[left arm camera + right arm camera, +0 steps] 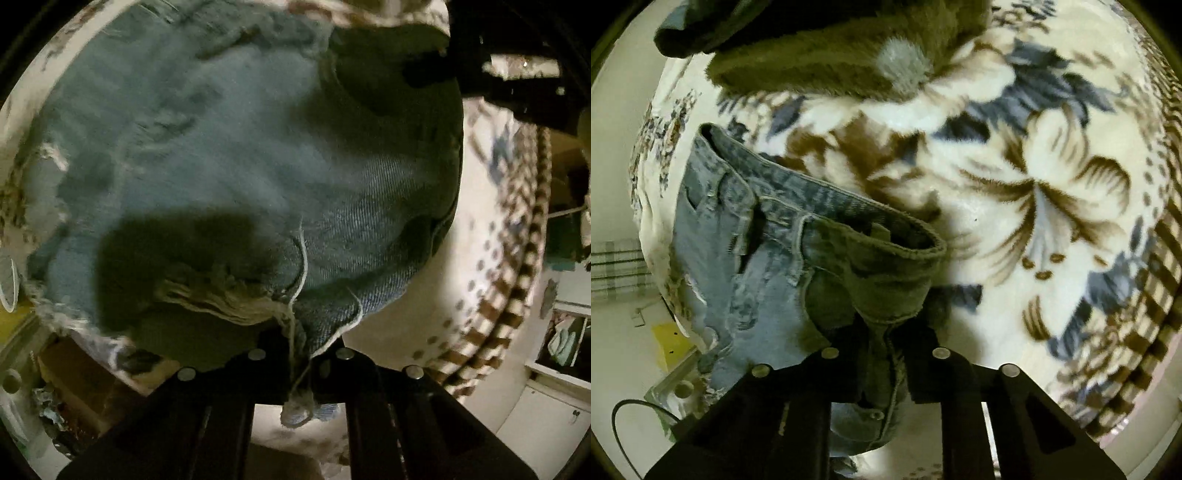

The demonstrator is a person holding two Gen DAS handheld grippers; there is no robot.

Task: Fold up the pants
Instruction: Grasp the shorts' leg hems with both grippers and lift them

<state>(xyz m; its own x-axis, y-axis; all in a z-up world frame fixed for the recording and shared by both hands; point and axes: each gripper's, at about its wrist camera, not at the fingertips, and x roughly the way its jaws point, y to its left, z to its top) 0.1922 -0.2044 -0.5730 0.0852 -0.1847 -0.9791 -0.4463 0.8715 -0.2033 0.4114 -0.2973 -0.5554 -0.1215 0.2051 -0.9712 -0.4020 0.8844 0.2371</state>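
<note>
Over the floral blanket, jeans are gripped by both claws.
Frayed hem is pinched by the left gripper at 6 o'clock; waistband is clamped in the right gripper.

Faded light-blue denim pants with pale frayed threads; cream blanket patterned with brown and blue-grey flowers, checked brown border.

No readable text, label, brand, number or sign showing anywhere in either wrist view.
</note>
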